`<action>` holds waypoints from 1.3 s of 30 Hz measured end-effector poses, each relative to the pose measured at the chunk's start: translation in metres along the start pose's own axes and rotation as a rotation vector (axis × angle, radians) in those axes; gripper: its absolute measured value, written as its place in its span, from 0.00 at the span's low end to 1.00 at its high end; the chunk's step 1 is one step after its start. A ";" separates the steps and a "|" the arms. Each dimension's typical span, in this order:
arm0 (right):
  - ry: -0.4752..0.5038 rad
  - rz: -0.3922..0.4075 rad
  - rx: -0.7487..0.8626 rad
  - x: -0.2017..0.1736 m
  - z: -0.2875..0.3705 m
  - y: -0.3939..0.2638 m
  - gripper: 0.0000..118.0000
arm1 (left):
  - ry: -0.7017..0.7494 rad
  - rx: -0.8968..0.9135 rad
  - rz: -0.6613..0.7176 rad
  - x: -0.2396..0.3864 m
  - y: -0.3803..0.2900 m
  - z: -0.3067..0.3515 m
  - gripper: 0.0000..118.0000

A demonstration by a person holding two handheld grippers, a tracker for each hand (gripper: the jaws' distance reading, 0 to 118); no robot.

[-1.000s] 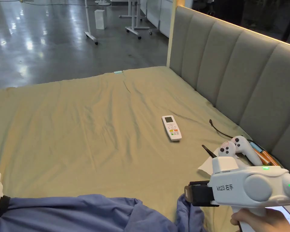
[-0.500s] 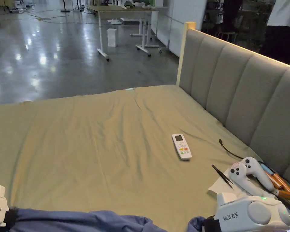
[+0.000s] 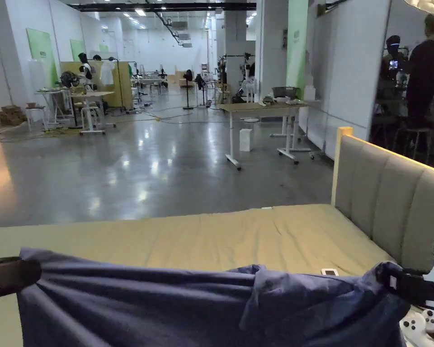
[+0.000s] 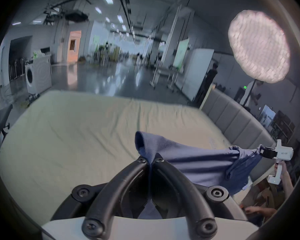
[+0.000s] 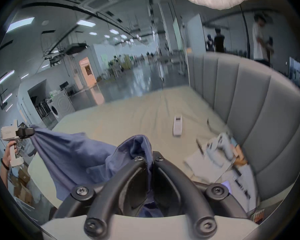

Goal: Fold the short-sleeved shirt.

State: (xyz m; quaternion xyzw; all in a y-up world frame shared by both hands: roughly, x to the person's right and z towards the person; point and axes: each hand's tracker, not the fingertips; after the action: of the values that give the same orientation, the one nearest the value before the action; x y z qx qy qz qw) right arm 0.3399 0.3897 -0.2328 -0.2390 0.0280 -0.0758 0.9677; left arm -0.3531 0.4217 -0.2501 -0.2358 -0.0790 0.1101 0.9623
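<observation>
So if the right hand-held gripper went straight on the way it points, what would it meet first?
Probably the bed sheet; past the shirt it grips, the remote lies just right of that line. Depth is unclear.

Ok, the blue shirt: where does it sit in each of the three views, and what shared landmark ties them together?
Head view: the blue shirt spans the bottom edge, stretched between both grippers.
Left gripper view: it runs from the bottom centre out to the right, to the right gripper.
Right gripper view: it runs from the bottom centre out to the left, to the left gripper.
Shared landmark: the grey padded headboard, on the right in every view.
</observation>
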 end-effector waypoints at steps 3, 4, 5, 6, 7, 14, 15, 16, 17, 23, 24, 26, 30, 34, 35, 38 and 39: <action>-0.009 -0.012 0.095 -0.010 0.031 0.046 0.04 | -0.007 0.146 -0.007 0.020 0.030 0.071 0.03; -0.008 0.006 0.136 -0.017 0.044 0.061 0.04 | -0.009 0.196 -0.013 0.027 0.039 0.093 0.03; -0.009 0.018 0.166 -0.025 0.055 0.076 0.04 | -0.004 0.220 -0.037 0.034 0.049 0.112 0.03; -0.008 0.027 0.189 -0.032 0.065 0.090 0.04 | 0.018 0.240 -0.057 0.026 0.062 0.124 0.03; -0.023 0.026 0.213 -0.042 0.075 0.103 0.04 | 0.046 0.278 -0.074 0.032 0.069 0.138 0.03; -0.081 0.167 0.418 -0.089 0.121 0.185 0.04 | 0.130 0.467 -0.154 0.056 0.121 0.214 0.03; -0.090 0.118 0.406 -0.093 0.128 0.189 0.04 | 0.149 0.480 -0.160 0.058 0.125 0.219 0.03; -0.074 0.104 0.428 -0.096 0.132 0.194 0.04 | 0.162 0.492 -0.165 0.060 0.129 0.222 0.03; -0.069 0.102 0.432 -0.097 0.134 0.199 0.04 | 0.168 0.496 -0.169 0.061 0.132 0.224 0.03; -0.015 0.181 0.456 -0.113 0.123 0.208 0.04 | 0.153 0.491 -0.143 0.056 0.140 0.217 0.03; -0.015 0.173 0.448 -0.113 0.122 0.207 0.04 | 0.155 0.486 -0.146 0.055 0.141 0.215 0.03; -0.021 0.174 0.439 -0.114 0.119 0.201 0.04 | 0.168 0.481 -0.154 0.061 0.139 0.208 0.03; -0.049 0.207 0.460 -0.115 0.120 0.195 0.04 | 0.162 0.471 -0.126 0.053 0.138 0.194 0.03; -0.055 0.204 0.456 -0.112 0.105 0.202 0.04 | 0.176 0.460 -0.122 0.047 0.139 0.178 0.03; -0.067 0.204 0.459 -0.115 0.105 0.201 0.04 | 0.188 0.459 -0.134 0.046 0.139 0.172 0.03; -0.084 0.252 0.490 -0.125 0.090 0.206 0.04 | 0.256 0.473 -0.180 0.047 0.140 0.149 0.03; -0.073 0.240 0.474 -0.124 0.077 0.211 0.04 | 0.265 0.468 -0.180 0.045 0.141 0.142 0.03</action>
State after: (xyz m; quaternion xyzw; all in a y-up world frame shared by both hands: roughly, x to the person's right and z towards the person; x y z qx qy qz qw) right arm 0.2523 0.6295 -0.2612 -0.0033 0.0026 0.0440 0.9990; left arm -0.3629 0.6168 -0.1870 -0.0118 0.0546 0.0078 0.9984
